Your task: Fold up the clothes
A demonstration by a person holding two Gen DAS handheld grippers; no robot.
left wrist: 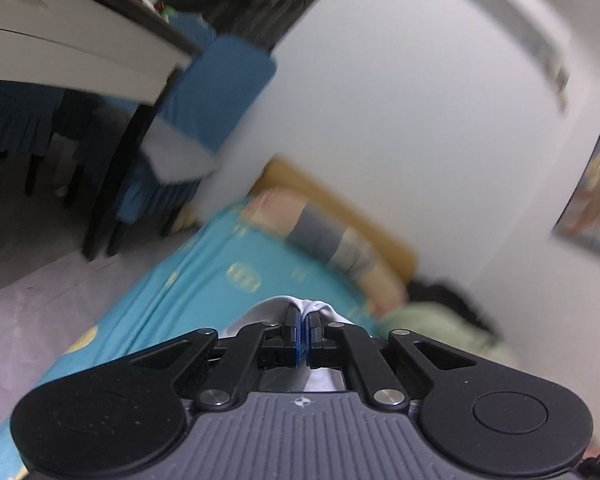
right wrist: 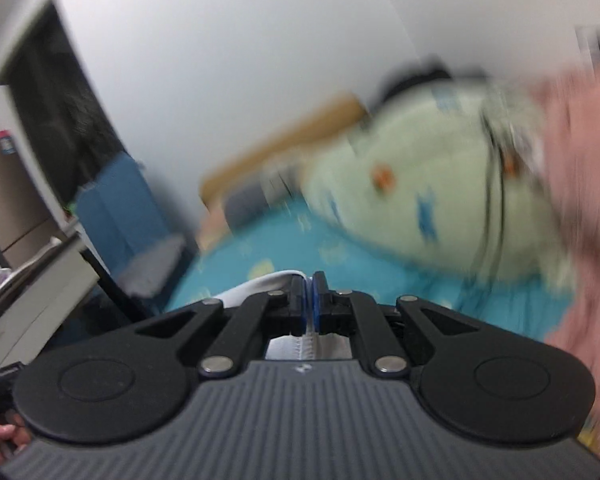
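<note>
Two claws each pinch a fold of one white garment (left wrist: 300, 305), which is held above the turquoise bedsheet (left wrist: 204, 280). The left claw (left wrist: 303, 320) has its blue pads pressed together on a bunched white edge; the right claw (right wrist: 309, 300) is likewise closed on white cloth, whose stitched hem shows between its fingers. How the rest of the garment hangs cannot be seen, since both claw bodies hide it. By judgement, the step in hand is lifting or carrying the garment by two points before a fold; the next move calls for keeping both grips firm and the cloth taut, then lowering it flat onto the bed. Beyond lie a pale green patterned quilt (right wrist: 420, 184) and striped pillows (left wrist: 324, 236) against a wooden headboard (left wrist: 340, 200). No container is visible. Both views are motion-blurred.
</note>
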